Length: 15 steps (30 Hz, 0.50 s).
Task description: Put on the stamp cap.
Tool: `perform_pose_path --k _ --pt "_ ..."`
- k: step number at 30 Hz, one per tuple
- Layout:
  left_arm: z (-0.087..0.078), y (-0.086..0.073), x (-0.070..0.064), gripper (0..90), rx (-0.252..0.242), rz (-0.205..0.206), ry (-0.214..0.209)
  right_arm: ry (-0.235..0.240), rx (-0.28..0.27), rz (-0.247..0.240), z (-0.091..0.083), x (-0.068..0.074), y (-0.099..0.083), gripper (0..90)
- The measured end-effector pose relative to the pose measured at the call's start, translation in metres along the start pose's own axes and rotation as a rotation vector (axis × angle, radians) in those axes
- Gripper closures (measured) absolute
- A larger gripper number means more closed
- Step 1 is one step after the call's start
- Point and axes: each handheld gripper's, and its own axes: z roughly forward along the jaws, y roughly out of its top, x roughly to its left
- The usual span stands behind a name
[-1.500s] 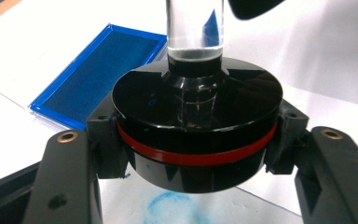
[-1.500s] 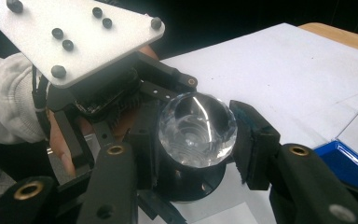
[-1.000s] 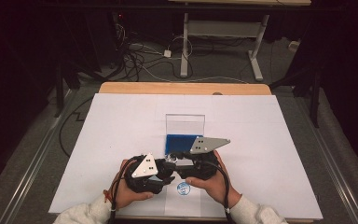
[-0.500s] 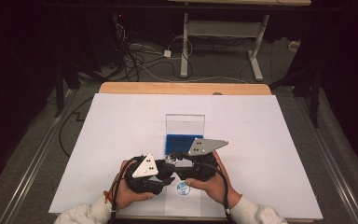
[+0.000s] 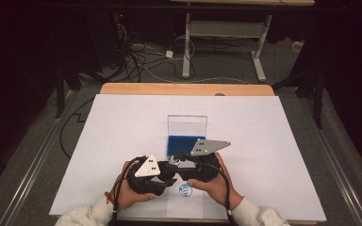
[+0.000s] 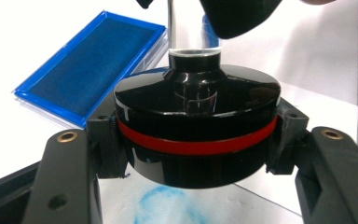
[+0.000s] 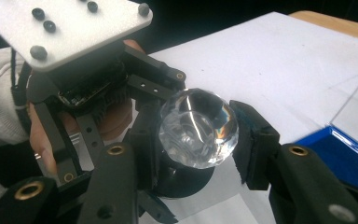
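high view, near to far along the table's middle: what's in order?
blue stamped mark → left gripper and right gripper, meeting over the stamp → blue ink pad → its raised clear lid → bare wooden table edge.

No words, numbers or brand marks can be read anywhere. The round blue print [image 5: 185, 189] on the white paper [image 5: 122, 141], at about 6 o'clock from the ink pad [image 5: 181, 145], is a smudged mark with no legible letters. The black stamp [image 6: 196, 130] bears none.
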Motion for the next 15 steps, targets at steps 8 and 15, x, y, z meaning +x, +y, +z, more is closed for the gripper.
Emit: perform_pose_path --k 8,15 --pt "0.0019 -0.0018 0.0002 34.6 -0.038 -0.029 -0.021 -0.004 0.0 -0.025 -0.0047 0.0036 0.0037 57.1" --pt "0.0042 -0.0026 0.0006 31.2 -0.039 -0.046 -0.009 -0.019 -0.003 -0.035 -0.0049 0.0059 0.0048 57.2"
